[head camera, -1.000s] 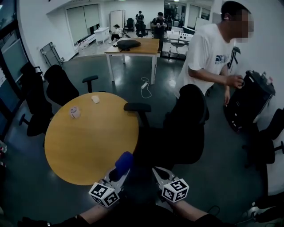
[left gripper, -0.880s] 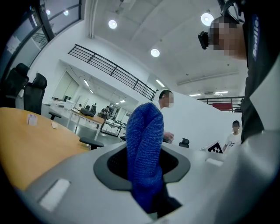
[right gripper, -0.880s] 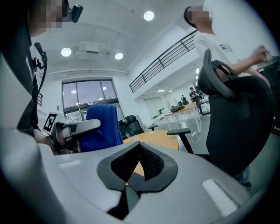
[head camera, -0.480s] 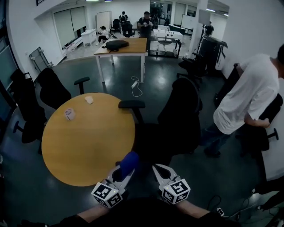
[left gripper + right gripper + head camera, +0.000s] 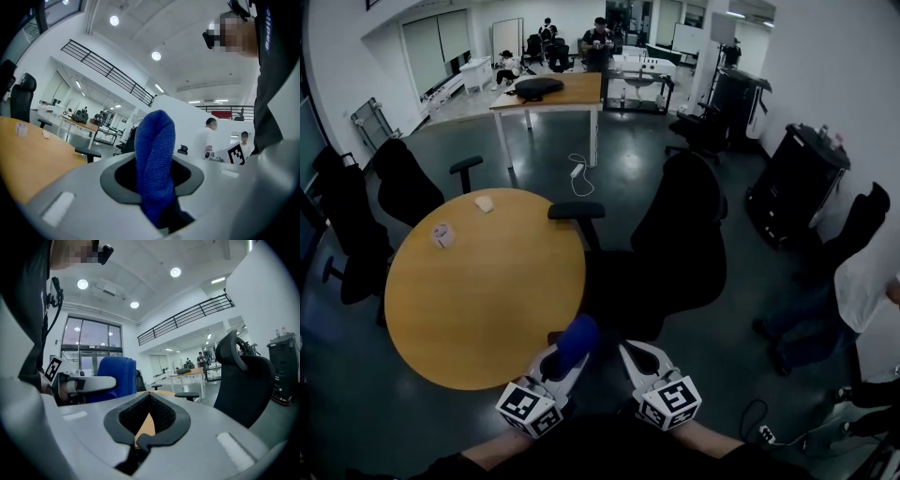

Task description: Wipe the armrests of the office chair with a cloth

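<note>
Left gripper [image 5: 561, 361]: jaws clamped on one blue cloth [image 5: 577, 337]. The cloth has a nubby looped weave, like terry or microfibre. It is folded into a rounded hump that sticks out past the jaw tips.

Right gripper [image 5: 628, 354]: jaws drawn together at the tips, nothing held. A thin wedge of orange tabletop shows through the slot behind them.

Gripper bodies are smooth pale grey plastic with black ribbed pads. Each carries one white cube with black square markers. The two grippers sit low and side by side, close to the person's body, at the near rim of the round table [image 5: 478, 309] and just short of the office chair [image 5: 684, 234].

Office chair: one, black, matte, with a tall curved back and a headrest, its seat beside the table. One armrest [image 5: 577, 211] is plainly seen on the far side by the table rim: a flat oblong black pad on a post. The cloth is well apart from it. The near armrest is lost in the dark.

Table: one, round, with a smooth orange-brown wood-look top. Two small items lie on its far part, a white lump [image 5: 442, 234] and a pale flat scrap [image 5: 484, 202].

Around: two more black chairs [image 5: 403, 183] left of the table, one rectangular wooden desk [image 5: 553, 92] beyond, one black boxy cabinet [image 5: 792, 183] at right, and a glossy dark floor [image 5: 623, 164]. One person [image 5: 862, 291] is partly in view at the right edge
</note>
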